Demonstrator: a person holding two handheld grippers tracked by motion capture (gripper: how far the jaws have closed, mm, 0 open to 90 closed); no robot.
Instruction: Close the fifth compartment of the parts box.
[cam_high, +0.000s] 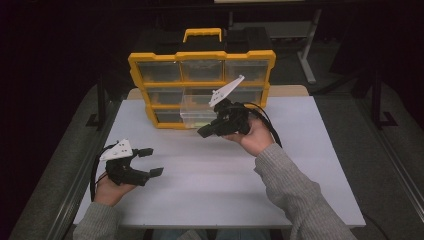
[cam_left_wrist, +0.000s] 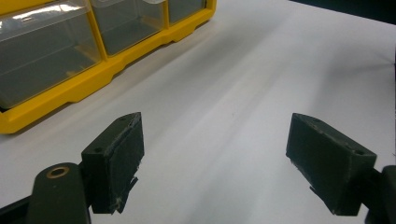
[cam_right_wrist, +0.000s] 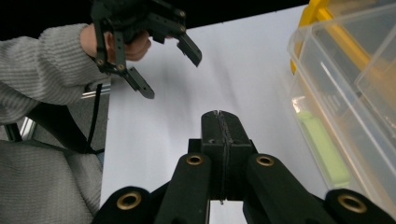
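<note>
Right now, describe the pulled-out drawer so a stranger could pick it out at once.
Find the yellow organizer standing at the table's far edge. The clear drawer sticks out of its lower middle, beside the right gripper. The other drawers sit flush; this one juts forward and holds a pale green piece.

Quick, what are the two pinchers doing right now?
Left gripper: open, holding nothing.
Right gripper: shut tight, nothing between its jaws.
</note>
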